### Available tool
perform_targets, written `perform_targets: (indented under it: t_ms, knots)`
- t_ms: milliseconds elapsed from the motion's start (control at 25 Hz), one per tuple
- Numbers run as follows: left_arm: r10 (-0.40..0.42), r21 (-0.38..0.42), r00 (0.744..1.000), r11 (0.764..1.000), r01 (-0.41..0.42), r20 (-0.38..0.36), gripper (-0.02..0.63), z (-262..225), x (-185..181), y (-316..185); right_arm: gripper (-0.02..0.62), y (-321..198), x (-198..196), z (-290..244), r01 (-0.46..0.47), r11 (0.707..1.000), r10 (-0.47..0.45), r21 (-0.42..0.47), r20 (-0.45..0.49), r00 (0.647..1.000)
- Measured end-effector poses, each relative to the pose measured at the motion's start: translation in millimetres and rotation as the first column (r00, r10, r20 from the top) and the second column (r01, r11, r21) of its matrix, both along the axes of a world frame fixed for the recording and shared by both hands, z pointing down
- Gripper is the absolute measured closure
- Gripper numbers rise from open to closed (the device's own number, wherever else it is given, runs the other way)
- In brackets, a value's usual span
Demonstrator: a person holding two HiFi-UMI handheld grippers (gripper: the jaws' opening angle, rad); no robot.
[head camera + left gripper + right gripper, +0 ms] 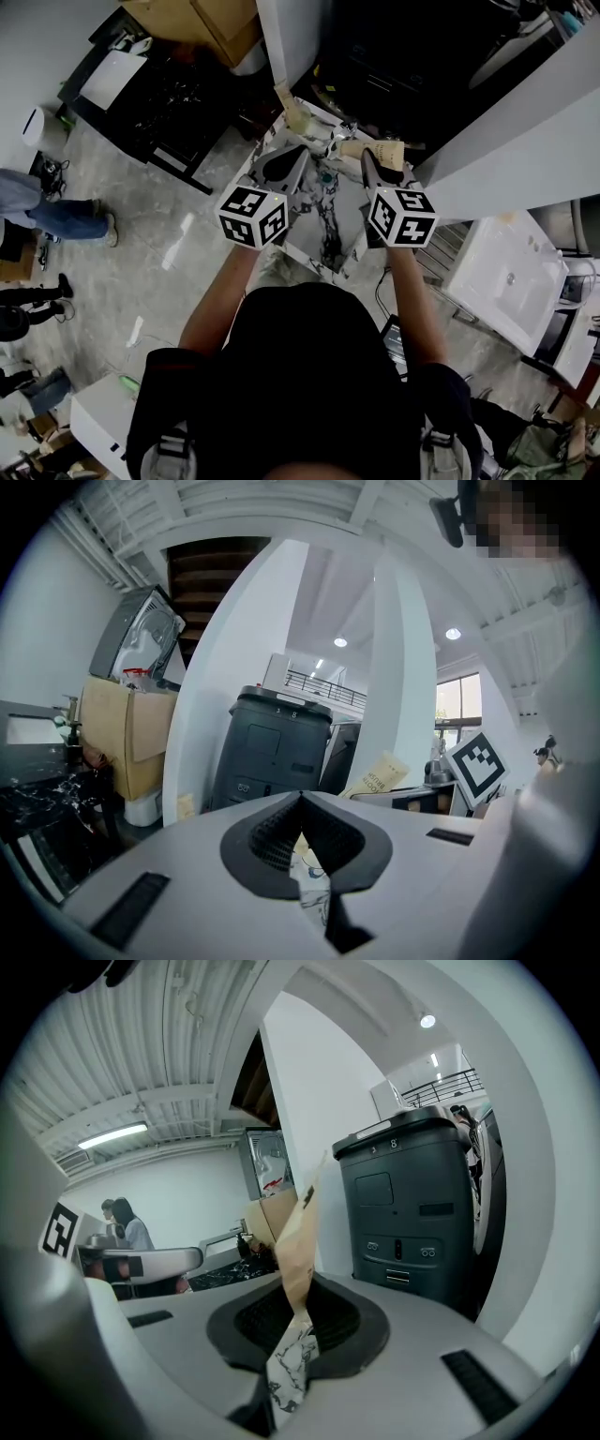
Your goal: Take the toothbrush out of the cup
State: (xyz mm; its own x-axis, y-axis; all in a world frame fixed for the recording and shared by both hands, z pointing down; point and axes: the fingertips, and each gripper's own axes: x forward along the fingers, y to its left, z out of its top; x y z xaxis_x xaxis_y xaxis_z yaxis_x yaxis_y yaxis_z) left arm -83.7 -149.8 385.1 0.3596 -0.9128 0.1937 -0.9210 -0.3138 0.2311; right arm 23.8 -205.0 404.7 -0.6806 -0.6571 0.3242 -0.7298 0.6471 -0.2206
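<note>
The right gripper has its jaws clamped on the toothbrush (wrapped in a tan paper sleeve), which rises upright from between the pads. In the head view the toothbrush sits at the tip of the right gripper, above the far edge of the marble-patterned table. A beige cup (outline blurred) stands near the table's far left corner, apart from the toothbrush. The left gripper has its jaws closed together with nothing gripped. In the head view the left gripper is level with the right one, over the same table.
</note>
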Motion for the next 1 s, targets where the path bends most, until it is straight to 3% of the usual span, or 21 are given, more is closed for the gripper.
perform_targets:
  t_ms: [1000]
  knots:
    - [0.125, -0.057, 0.989, 0.990, -0.129, -0.079, 0.595, 31, -83, -71, 0.538, -46, -76, 27, -0.115, 0.991, 0.112, -0.067, -0.054, 0.992]
